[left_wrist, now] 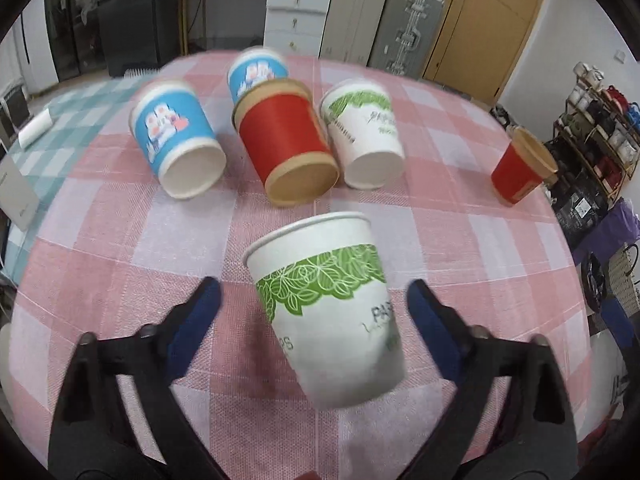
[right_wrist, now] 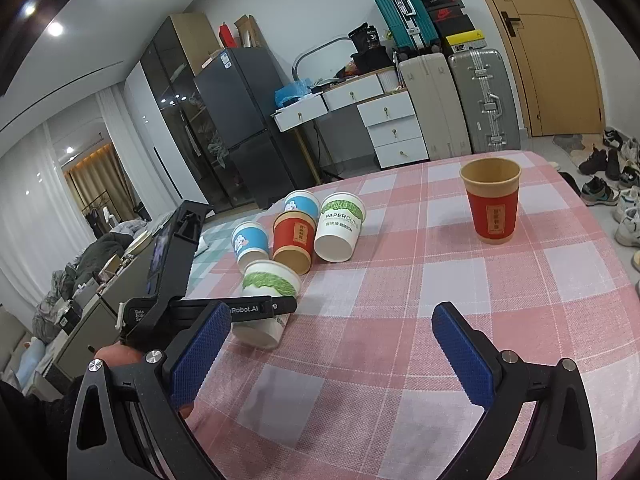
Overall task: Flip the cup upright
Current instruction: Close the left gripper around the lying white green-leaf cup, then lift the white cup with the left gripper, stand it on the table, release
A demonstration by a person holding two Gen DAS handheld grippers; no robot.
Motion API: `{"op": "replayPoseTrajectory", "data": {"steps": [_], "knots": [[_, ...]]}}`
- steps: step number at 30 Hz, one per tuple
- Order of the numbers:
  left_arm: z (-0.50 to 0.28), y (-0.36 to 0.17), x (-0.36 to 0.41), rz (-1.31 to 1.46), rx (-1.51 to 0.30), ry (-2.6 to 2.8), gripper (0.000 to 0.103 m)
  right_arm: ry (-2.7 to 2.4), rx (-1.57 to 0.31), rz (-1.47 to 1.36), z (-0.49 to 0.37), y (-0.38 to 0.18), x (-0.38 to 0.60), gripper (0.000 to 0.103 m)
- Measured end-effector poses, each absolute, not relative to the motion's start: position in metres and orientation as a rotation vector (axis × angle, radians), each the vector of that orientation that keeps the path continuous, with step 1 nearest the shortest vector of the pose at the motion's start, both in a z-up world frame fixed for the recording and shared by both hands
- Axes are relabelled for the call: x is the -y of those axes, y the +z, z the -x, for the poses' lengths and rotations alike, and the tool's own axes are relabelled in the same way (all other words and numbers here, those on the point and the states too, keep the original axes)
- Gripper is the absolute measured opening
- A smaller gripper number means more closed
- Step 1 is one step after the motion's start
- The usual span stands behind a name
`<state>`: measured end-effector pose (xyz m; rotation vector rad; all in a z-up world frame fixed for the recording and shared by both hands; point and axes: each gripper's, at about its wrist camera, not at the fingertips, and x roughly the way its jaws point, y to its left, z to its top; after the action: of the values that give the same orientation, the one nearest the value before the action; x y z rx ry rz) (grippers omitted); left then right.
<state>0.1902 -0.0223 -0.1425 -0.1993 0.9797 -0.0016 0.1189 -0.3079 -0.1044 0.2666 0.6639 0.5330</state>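
On the pink checked table (right_wrist: 400,288) we've 1 red cup (right_wrist: 491,200) upright, 5 still down; left gripper (left_wrist: 314,292) wide around green-leaf cup (left_wrist: 324,304), not gripping yet, right gripper (right_wrist: 332,320) wide, empty.

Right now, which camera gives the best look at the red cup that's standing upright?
The right wrist view: the upright red cup stands whole and sharp there, open mouth up, apart from the lying cups. The left wrist view shows it only small, warped and tilted at the right edge.
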Motion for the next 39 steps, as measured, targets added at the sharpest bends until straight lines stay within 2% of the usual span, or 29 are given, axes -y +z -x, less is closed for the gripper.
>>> {"op": "replayPoseTrajectory", "data": {"steps": [2,4,8,12,18,22,29,39], "knots": [[-0.202,-0.152,0.019,0.228,-1.027,-0.02,0.063,0.533,-0.665,-0.269,-0.117,-0.104,0.309,0.103],[-0.21,-0.158,0.018,0.244,-1.05,-0.053,0.059,0.53,-0.655,-0.272,-0.113,-0.101,0.311,0.103],[-0.209,-0.154,0.015,0.232,-1.057,-0.058,0.059,0.533,-0.637,-0.274,-0.098,-0.092,0.312,0.103],[-0.19,-0.123,0.014,0.187,-1.016,-0.06,0.059,0.54,-0.606,-0.263,-0.077,-0.079,0.309,0.103],[-0.126,-0.074,0.019,0.119,-0.921,-0.047,0.059,0.549,-0.596,-0.24,-0.048,-0.074,0.299,0.103],[-0.088,-0.065,0.022,0.094,-0.904,-0.046,0.059,0.555,-0.619,-0.251,-0.032,-0.078,0.295,0.103],[-0.018,-0.083,0.025,0.113,-0.962,-0.059,0.059,0.546,-0.662,-0.228,-0.016,-0.088,0.288,0.103],[-0.014,-0.134,0.028,0.168,-1.072,-0.101,0.059,0.543,-0.692,-0.206,-0.018,-0.095,0.281,0.103]]}}
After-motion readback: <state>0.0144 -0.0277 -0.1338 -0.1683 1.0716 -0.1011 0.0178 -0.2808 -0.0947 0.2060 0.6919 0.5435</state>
